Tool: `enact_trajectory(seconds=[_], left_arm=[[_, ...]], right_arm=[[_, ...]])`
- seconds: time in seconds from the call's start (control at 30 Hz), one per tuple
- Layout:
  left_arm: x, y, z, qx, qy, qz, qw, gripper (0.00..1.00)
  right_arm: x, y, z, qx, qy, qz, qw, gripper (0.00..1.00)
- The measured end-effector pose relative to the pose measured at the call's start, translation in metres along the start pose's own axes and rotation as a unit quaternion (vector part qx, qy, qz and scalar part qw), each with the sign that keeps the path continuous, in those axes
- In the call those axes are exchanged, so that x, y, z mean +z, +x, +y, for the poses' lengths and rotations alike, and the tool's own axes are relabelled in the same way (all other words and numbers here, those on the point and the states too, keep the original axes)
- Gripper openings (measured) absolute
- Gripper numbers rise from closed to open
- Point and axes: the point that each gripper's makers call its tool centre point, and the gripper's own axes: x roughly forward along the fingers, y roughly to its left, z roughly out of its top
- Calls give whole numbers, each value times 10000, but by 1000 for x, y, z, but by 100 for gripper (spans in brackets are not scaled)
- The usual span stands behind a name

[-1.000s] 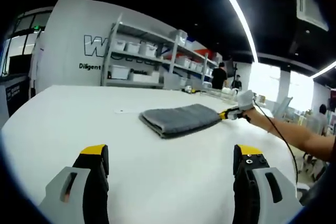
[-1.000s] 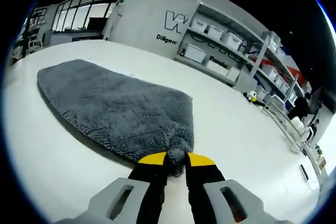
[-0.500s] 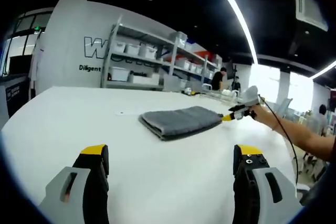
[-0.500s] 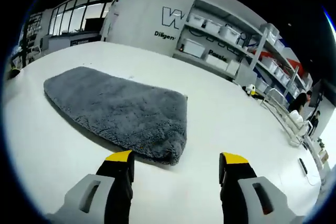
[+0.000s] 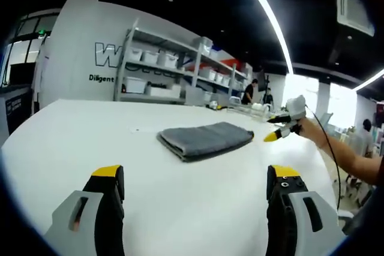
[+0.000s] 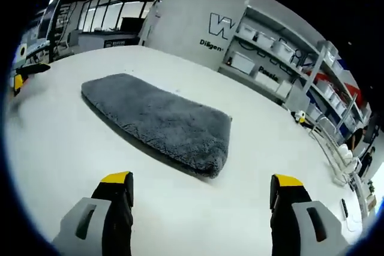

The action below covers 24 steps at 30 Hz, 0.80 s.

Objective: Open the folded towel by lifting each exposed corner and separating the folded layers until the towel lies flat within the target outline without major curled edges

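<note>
A grey folded towel (image 5: 206, 138) lies on the white table (image 5: 90, 142), its layered folded edge facing the left gripper view. My left gripper (image 5: 195, 178) is open and well short of the towel, with bare table between the jaws. In that view my right gripper (image 5: 277, 128) is held in a hand to the right of the towel, lifted off it. In the right gripper view the towel (image 6: 159, 122) lies flat ahead and my right gripper (image 6: 201, 180) stands open, a short way back from the towel's near corner. At that view's left edge shows my left gripper (image 6: 24, 75).
Metal shelves with white bins (image 5: 162, 73) stand behind the table by a white wall with lettering. A person's forearm and a trailing cable (image 5: 336, 160) reach in from the right. People stand in the background (image 5: 249, 91). A small yellow and white object (image 6: 299, 116) sits on the far table.
My right gripper let go of the towel's corner, opened wide and drew back and up from it. The towel settled flat. My left gripper has stayed put.
</note>
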Motion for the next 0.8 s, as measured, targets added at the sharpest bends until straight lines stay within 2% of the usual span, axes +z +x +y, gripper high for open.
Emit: enact_trajectory(seconds=[0.13, 0.3, 0.43, 0.8], left_arm=[[-1, 1, 0, 2, 14, 21, 10000, 97], [-2, 1, -3, 10, 132, 61, 9999, 97], [-5, 2, -3, 40, 263, 148, 9995, 97], [-7, 2, -4, -19, 187, 190, 9996, 98]], right_arm=[[-3, -10, 8, 137, -110, -70, 9998, 99], [1, -28, 24, 438, -77, -524, 9976, 99], [2, -42, 35, 571, -128, -768, 9953, 99], [-4, -63, 64, 976, -202, -1044, 9895, 99]])
